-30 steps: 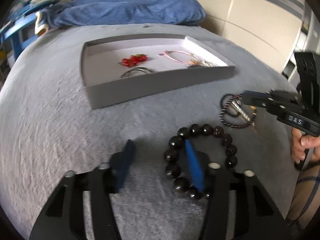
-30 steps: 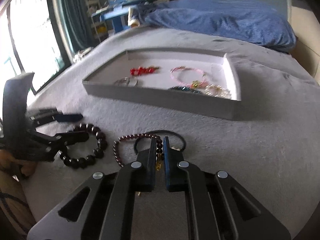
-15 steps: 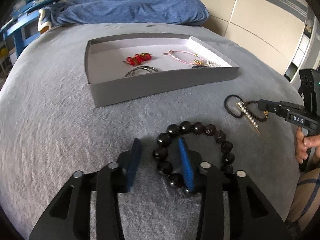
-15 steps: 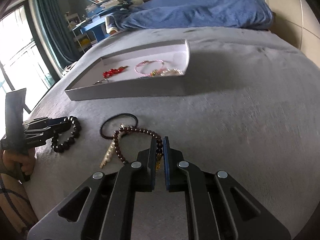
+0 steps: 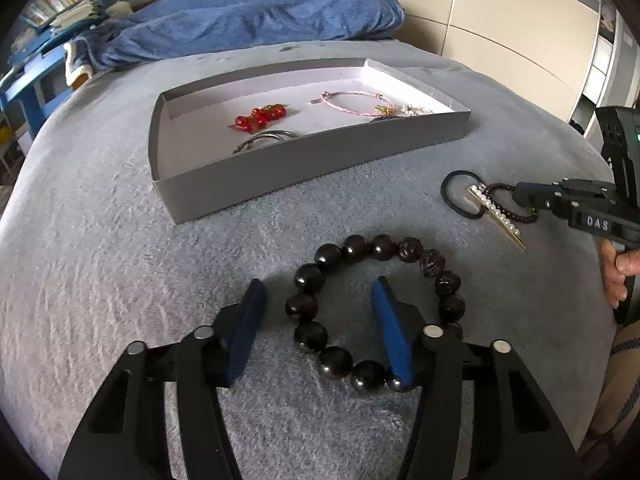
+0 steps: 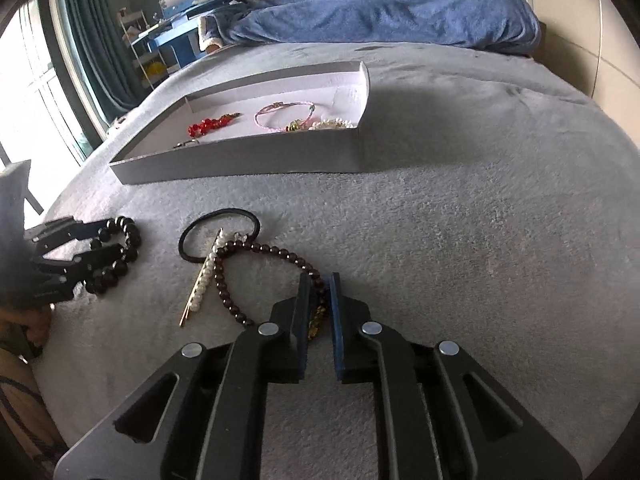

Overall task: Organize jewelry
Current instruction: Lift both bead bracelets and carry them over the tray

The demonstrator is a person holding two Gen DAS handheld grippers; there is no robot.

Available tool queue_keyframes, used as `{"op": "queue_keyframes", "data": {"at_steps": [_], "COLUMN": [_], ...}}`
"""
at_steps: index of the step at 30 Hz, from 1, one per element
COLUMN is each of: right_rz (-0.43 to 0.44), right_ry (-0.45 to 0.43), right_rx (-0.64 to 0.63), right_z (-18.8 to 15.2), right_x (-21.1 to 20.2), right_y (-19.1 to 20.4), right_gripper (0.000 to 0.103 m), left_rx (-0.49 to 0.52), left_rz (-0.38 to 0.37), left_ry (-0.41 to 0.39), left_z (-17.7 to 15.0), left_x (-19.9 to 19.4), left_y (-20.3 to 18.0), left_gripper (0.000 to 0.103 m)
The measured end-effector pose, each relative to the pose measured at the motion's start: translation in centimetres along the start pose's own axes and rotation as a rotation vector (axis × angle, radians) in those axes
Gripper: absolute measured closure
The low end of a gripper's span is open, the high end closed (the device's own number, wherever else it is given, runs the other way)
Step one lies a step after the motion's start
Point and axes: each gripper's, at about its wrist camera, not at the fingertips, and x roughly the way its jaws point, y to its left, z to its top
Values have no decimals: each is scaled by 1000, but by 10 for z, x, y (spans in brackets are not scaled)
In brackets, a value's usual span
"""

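Observation:
A large dark bead bracelet lies on the grey bed cover. My left gripper straddles its left side, one blue pad inside the ring and one outside, jaws opening and not pressing; the right wrist view shows this gripper too. My right gripper has a small brown bead bracelet between its jaws, which are opening with a narrow gap showing. A black hair tie and a pearl hair clip lie against that bracelet. The grey tray beyond holds red beads, a pink bracelet and a metal ring.
A blue pillow lies at the head of the bed behind the tray. Blue shelves and a window are at the left, and wardrobe doors at the right. A hand holds the right gripper's handle.
The right gripper's jaws, shut on the small bracelet before, have parted slightly, and its view has swung so the tray sits further left. The left gripper still straddles the large bracelet.

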Motion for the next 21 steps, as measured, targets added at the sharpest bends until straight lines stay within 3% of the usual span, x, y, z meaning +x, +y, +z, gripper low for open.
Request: {"op": "queue_keyframes", "data": {"at_steps": [5,9,21], "right_rz": [2,20,99], "right_ry": [3,-5,-146], "right_rx": [-12,-12,4], "right_z": [-1,0,34], "right_x": [0,-2,-38], "right_y": [1,0,6], "right_gripper": [88,96,97], "left_rx": [-25,-25,33], "left_rz": [-21,-49,-108], "left_ry": [-9,-21,-147], "left_z": [1,2,27], "left_x": [-4,-8,-49], "left_y": [6,6,-10], "left_gripper": [86,88,88]}}
